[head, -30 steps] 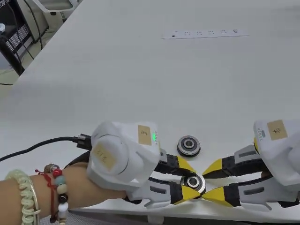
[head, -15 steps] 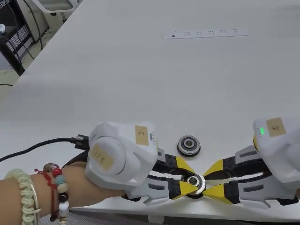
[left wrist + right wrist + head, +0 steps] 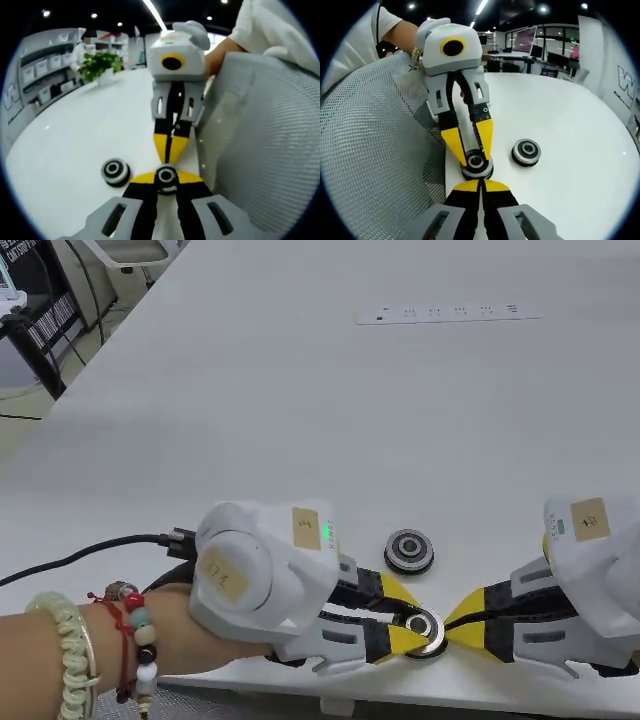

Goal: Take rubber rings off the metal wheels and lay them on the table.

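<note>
Over the white table [image 3: 300, 420], the left gripper [image 3: 408, 623] and the right gripper [image 3: 461, 625] meet tip to tip near its front edge. The left gripper's jaws stand partly apart, clamped on either side of a metal wheel [image 3: 424, 629]. The right gripper's jaws are pressed almost together at that wheel's facing edge, seemingly nipping its rubber ring [image 3: 479, 175], though the contact is too small to be sure. A second wheel [image 3: 409, 550] lies just beyond the tips, apart from both.

White bench [image 3: 300, 390]; left tongs [image 3: 407, 622] and right tongs [image 3: 453, 626] have white shells, black arms, yellow tips; gripped wheel [image 3: 425, 631] and loose wheel [image 3: 409, 550] silver with black rings.
</note>
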Tool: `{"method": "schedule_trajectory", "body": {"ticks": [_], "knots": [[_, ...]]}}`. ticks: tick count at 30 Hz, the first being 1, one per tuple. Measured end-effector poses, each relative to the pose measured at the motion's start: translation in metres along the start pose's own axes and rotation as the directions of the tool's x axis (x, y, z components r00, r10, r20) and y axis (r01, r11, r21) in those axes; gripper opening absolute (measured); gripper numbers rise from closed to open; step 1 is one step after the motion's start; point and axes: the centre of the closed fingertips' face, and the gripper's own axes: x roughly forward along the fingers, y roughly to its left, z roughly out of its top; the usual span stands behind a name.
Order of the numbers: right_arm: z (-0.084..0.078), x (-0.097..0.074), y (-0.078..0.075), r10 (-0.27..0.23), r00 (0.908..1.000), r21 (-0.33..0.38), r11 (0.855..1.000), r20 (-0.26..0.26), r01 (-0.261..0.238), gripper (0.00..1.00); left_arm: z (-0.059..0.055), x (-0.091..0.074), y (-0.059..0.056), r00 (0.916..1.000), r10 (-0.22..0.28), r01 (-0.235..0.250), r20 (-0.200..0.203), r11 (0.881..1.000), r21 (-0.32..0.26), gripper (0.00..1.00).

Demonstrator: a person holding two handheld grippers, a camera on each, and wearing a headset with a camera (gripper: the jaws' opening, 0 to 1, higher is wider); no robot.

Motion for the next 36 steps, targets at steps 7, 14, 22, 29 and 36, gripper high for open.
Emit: {"method": "schedule_trajectory", "body": {"ticks": [7, 14, 22, 29, 36], "knots": [[0.004, -0.008, -0.01, 0.006, 0.9906, 0.28, 0.959, 0.137, -0.044, 0.0, 0.0, -0.001, 0.002, 0.9999, 0.002, -0.002, 0.011, 1.0, -0.006, 0.13], [0.007, -0.008, -0.011, 0.031, 0.9669, 0.512, 0.844, 0.253, -0.161, 0.0, 0.0, -0.001, 0.002, 0.9999, 0.002, -0.002, 0.014, 1.0, -0.002, 0.13], [0.007, -0.009, -0.008, 0.048, 0.9423, 0.613, 0.749, 0.331, -0.254, 0.0, 0.0, -0.001, 0.002, 0.9999, 0.002, -0.002, 0.016, 1.0, 0.001, 0.13], [0.009, -0.009, -0.008, 0.031, 0.9639, 0.448, 0.881, 0.265, -0.152, 0.0, 0.001, -0.001, 0.003, 0.9999, 0.004, -0.005, 0.016, 1.0, 0.007, 0.13], [0.014, -0.01, -0.005, 0.039, 0.9624, 0.439, 0.884, 0.269, -0.159, 0.0, 0.001, 0.0, 0.003, 0.9998, 0.003, -0.003, 0.019, 1.0, 0.01, 0.13]]}}
